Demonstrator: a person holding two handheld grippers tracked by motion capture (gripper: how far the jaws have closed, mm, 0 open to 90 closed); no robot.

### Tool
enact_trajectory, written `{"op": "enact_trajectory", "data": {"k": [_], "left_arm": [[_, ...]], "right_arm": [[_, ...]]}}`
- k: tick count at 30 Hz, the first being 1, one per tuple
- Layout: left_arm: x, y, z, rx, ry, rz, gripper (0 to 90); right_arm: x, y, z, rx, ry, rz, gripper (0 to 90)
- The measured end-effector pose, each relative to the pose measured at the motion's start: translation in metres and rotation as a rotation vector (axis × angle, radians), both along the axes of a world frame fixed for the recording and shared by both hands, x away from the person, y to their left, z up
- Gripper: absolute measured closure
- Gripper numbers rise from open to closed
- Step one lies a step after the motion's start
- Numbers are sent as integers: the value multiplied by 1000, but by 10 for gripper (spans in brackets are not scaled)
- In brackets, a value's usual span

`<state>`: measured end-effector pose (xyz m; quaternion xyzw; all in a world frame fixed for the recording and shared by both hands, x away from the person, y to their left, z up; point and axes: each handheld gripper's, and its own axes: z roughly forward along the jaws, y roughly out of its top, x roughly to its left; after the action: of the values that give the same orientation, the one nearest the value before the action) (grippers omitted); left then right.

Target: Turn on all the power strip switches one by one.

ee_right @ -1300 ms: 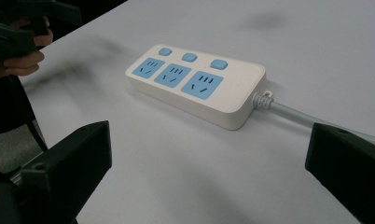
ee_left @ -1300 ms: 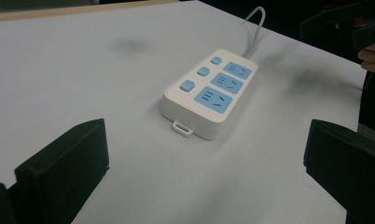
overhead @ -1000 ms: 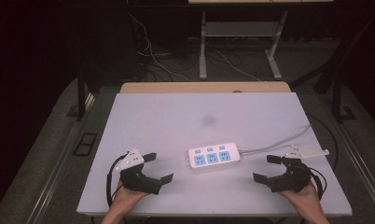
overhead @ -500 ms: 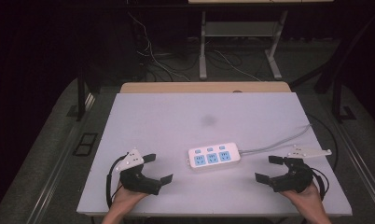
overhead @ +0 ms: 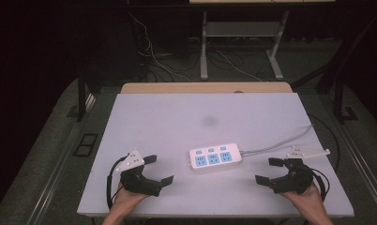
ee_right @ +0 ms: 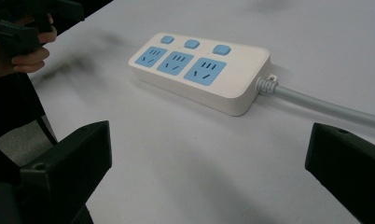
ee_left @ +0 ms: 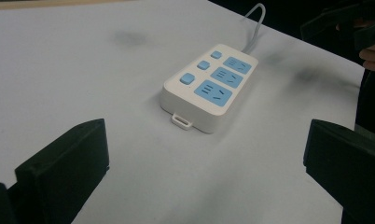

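The power strip (overhead: pixel 215 159) lies flat near the middle of the counter (overhead: pixel 177 117), its sockets facing up. The left claw (overhead: pixel 154 169) and the right claw (overhead: pixel 269 170) wait on either side, both wide open and empty, probably so each can approach one end

Smooth, slightly glossy white plastic power strip (overhead: pixel 215 159) lies on a matt white table (overhead: pixel 177 117).

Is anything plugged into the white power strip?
No. The power strip lies flat on the table, and all three blue sockets show bare slots.
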<state>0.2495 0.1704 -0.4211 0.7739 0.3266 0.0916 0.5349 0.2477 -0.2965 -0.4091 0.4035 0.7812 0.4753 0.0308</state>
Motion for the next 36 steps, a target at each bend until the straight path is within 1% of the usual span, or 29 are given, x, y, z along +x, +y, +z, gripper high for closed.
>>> {"op": "enact_trajectory", "data": {"k": [2,3,4,5,9,10,14,19,20,25,30,36], "left_arm": [[0,0,0,0,0,-1,0],[1,1,-1,1,2,-3,0],[1,1,-1,1,2,-3,0],[1,1,-1,3,4,-3,0],[1,0,-1,7,6,-6,0],[1,0,-1,4,6,-6,0],[1,1,-1,-5,6,-1,0],[2,3,-1,-13,5,8,0],[2,3,-1,-15,8,8,0],[2,3,-1,-10,8,7,0],[2,2,-2,-7,11,4,0],[2,2,-2,-7,11,7,0]], "right_arm": [[0,1,0,-6,1,2,3],[1,3,1,-26,5,9,3],[1,4,2,-31,4,13,3],[1,4,2,-31,4,13,3],[5,8,10,-39,-3,27,3],[5,8,10,-39,-3,27,3],[9,12,18,-52,-6,50,3],[13,16,21,-61,-3,71,3],[14,18,23,-69,1,86,3],[19,22,27,-92,6,108,3],[23,25,31,-95,11,121,3],[29,31,38,-110,4,143,3]]}}
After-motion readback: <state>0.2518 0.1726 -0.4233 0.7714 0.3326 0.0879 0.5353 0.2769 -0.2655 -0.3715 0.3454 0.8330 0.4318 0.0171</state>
